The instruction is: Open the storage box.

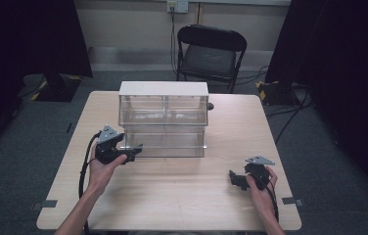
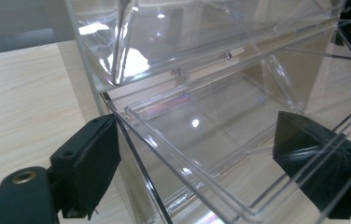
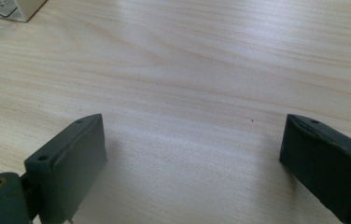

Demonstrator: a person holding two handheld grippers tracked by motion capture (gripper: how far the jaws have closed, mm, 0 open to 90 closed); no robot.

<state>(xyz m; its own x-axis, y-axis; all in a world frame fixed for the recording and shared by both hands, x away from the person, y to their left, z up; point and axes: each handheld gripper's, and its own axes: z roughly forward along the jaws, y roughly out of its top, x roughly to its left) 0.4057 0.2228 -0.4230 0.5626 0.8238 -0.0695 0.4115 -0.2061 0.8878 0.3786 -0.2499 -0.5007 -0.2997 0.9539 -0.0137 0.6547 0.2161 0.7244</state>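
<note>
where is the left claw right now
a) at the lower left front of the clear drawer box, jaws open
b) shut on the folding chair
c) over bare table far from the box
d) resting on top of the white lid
a: the left claw sits at the lower left front of the clear drawer box, and the left gripper view shows its jaws spread wide on either side of a clear drawer's corner.

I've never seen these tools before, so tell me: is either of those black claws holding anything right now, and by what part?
Nothing is held. The left gripper is open astride the front corner of the clear drawer box. The right gripper is open over the bare table.
</note>
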